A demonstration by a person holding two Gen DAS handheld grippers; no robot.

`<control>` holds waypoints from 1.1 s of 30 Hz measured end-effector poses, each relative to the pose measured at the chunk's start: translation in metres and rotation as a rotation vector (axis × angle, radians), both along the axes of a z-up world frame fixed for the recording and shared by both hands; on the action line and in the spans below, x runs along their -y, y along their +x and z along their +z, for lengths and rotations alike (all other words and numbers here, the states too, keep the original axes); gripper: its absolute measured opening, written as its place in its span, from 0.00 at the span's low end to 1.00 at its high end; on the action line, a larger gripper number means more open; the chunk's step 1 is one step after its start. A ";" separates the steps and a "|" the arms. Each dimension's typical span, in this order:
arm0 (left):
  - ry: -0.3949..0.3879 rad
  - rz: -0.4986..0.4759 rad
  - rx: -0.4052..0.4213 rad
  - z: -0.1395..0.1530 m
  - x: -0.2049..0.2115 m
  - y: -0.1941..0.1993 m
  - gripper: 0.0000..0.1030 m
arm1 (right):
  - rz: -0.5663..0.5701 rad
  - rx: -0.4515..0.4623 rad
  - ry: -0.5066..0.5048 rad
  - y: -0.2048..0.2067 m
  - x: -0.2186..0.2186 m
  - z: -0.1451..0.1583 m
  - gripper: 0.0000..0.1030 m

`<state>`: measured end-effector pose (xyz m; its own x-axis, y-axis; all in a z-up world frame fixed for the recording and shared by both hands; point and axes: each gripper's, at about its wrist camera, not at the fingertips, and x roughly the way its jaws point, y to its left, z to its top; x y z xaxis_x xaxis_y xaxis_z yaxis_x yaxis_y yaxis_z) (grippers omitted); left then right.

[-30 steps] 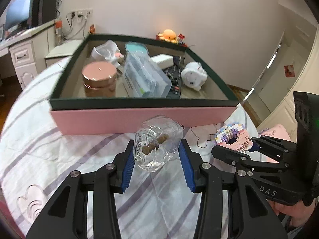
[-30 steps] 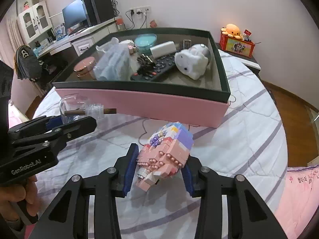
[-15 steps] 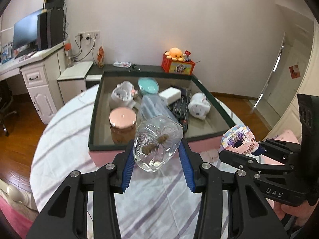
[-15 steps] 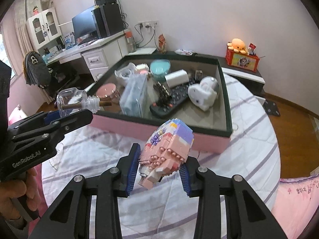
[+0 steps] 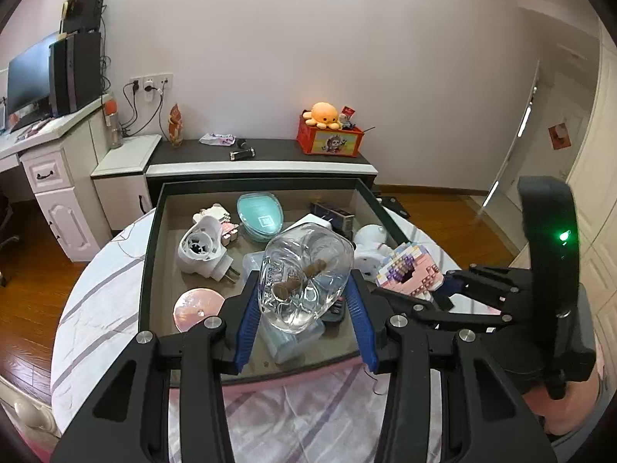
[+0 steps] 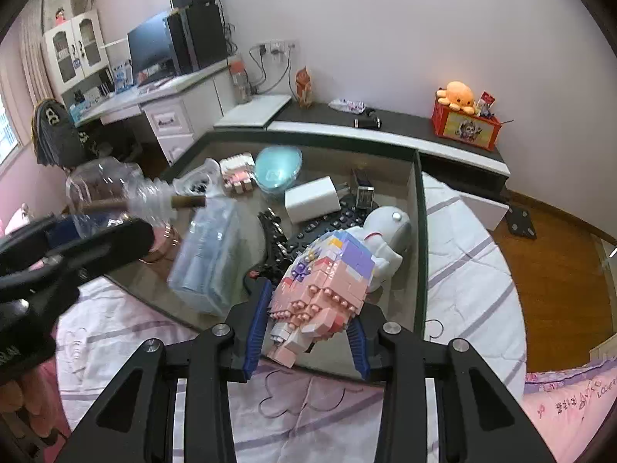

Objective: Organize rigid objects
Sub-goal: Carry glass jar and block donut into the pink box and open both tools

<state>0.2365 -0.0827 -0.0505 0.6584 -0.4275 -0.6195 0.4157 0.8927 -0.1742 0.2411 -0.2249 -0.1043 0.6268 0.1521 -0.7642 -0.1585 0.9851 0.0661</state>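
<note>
Two grippers hang over the near edge of a box [image 5: 148,254] that sits on a striped bedsheet [image 5: 100,308]. The left gripper [image 5: 304,308] has its blue pads pressed against a clear glass bottle [image 5: 306,274] with a cork in its neck, lifted above the box. The right gripper [image 6: 306,322] is clamped narrowly on a pink and purple brick model [image 6: 327,277], also held above the box. Below them in the box lie a clear plastic case [image 6: 210,258], a pink round lid [image 5: 196,306], a remote control [image 6: 308,231] and a white figurine [image 6: 385,231]. Farther back are a white plug [image 5: 204,247], a white adapter [image 6: 312,195] and a teal dish [image 5: 260,218]. Beyond, an orange octopus toy [image 5: 323,114] sits on a red box [image 5: 329,141].
</note>
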 end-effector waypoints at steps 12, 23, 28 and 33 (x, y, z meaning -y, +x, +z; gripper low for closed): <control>0.037 0.078 -0.076 -0.043 -0.016 0.049 0.42 | -0.008 -0.063 -0.033 0.018 -0.003 -0.029 0.37; 0.064 0.104 -0.078 -0.044 -0.013 0.073 0.48 | -0.004 -0.071 -0.035 0.024 -0.007 -0.032 0.42; 0.106 0.118 -0.048 -0.041 -0.010 0.068 0.87 | 0.022 -0.055 -0.017 0.020 -0.018 -0.030 0.71; 0.088 0.133 -0.015 -0.033 -0.014 0.055 1.00 | -0.022 -0.028 -0.014 0.017 -0.015 -0.025 0.85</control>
<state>0.2914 -0.0687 -0.0833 0.6957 -0.2804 -0.6613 0.2904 0.9519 -0.0980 0.2577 -0.2095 -0.1290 0.6078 0.1280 -0.7837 -0.1352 0.9892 0.0567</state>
